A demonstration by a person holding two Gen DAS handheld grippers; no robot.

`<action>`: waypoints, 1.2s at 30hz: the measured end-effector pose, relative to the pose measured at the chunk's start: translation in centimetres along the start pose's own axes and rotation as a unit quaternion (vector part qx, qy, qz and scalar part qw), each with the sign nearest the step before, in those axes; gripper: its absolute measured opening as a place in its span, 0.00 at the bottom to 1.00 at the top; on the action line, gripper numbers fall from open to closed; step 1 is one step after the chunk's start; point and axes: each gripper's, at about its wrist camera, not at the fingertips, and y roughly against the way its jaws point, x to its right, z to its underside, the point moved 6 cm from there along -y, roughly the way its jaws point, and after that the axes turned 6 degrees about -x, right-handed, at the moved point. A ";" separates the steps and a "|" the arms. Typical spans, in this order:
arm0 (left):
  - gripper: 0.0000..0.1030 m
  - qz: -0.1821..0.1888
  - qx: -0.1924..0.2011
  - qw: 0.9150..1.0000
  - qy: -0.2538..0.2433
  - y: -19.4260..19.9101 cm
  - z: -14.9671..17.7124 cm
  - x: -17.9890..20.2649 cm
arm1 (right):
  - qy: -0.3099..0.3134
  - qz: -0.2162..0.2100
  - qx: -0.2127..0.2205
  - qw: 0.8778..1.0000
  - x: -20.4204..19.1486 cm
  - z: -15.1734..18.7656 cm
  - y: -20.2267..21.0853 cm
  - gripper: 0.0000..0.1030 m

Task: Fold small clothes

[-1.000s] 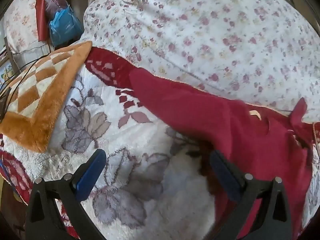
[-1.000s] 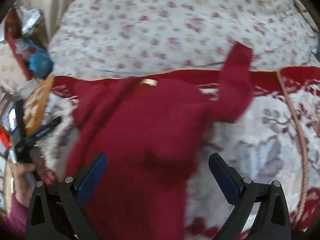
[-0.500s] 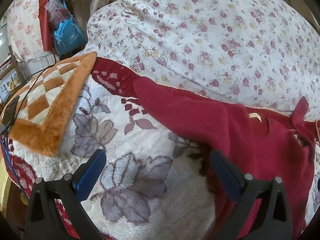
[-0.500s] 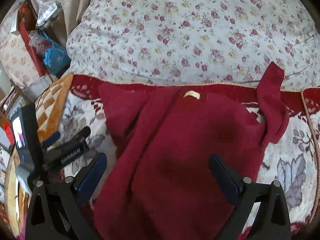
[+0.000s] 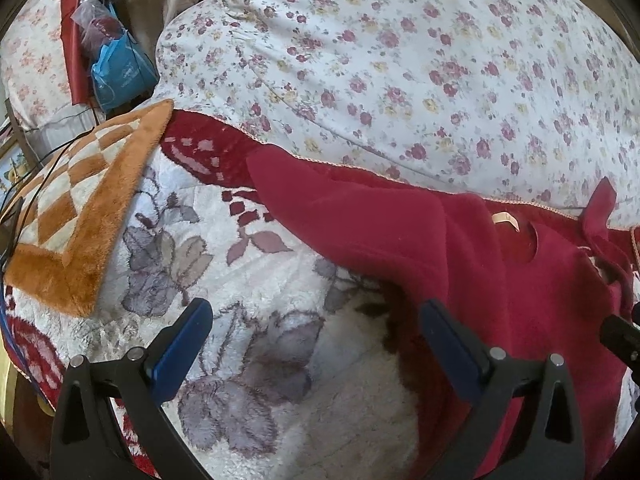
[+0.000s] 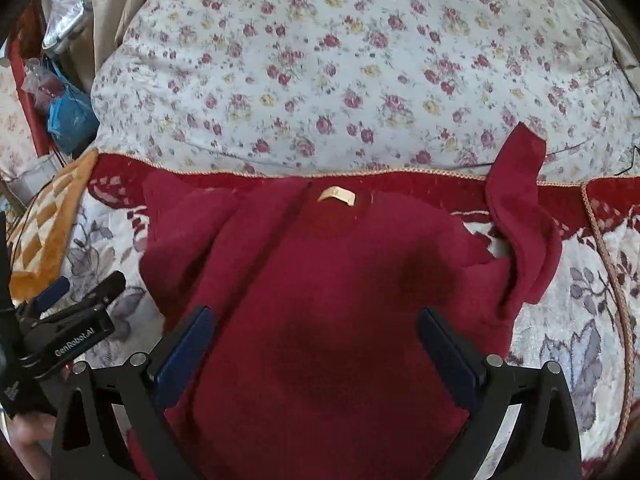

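Observation:
A small dark red fleece top [image 6: 340,288] lies spread on the blanket, collar and tan label [image 6: 337,195] at the far side. Its left sleeve [image 6: 180,224] is folded in over the body; its right sleeve [image 6: 520,208] is crumpled and sticks up. My right gripper [image 6: 318,344] is open and empty, hovering over the middle of the top. My left gripper [image 5: 316,340] is open and empty over the blanket, just left of the top [image 5: 460,260]; its right finger is at the garment's edge. The left gripper also shows in the right wrist view [image 6: 76,300].
A white and red floral fleece blanket [image 5: 240,272] covers the bed. A large flowered pillow [image 6: 340,60] lies behind the top. An orange checked cloth [image 5: 80,208] lies at the left. Blue and clear bags [image 5: 116,68] stand at the far left.
The right gripper has pulled back and risen, so the whole top is now in view and lying still. The left gripper has backed off a little; both stay open.

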 end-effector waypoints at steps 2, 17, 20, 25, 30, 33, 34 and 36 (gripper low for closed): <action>1.00 0.002 -0.002 1.000 -0.002 -0.2 0.1 0.2 | 0.005 0.006 0.004 1.000 -0.2 0.0 -0.2 1.00; 1.00 0.004 -0.014 1.000 -0.008 -1.0 0.2 0.2 | 0.029 0.023 0.006 0.999 -0.9 -0.3 -1.3 1.00; 1.00 0.004 -0.014 1.000 -0.012 -1.2 0.1 0.4 | 0.026 0.028 0.006 0.999 -0.6 -0.3 -1.5 1.00; 1.00 0.009 -0.014 1.000 -0.019 -1.3 0.2 1.1 | 0.013 0.038 0.008 0.999 0.3 -0.3 -1.8 1.00; 1.00 0.016 -0.013 0.999 -0.027 -1.3 0.2 1.9 | -0.007 0.042 0.000 0.999 1.6 -0.2 -2.2 1.00; 1.00 0.018 -0.012 0.999 -0.032 -1.3 0.3 2.3 | -0.015 0.051 0.001 0.999 2.2 -0.2 -2.2 1.00; 1.00 0.019 -0.013 0.999 -0.033 -1.3 0.3 2.4 | -0.014 0.054 0.002 0.998 2.3 -0.2 -2.2 1.00; 1.00 0.020 -0.014 0.999 -0.035 -1.4 0.4 2.6 | -0.015 0.060 0.004 0.998 2.5 -0.2 -2.2 1.00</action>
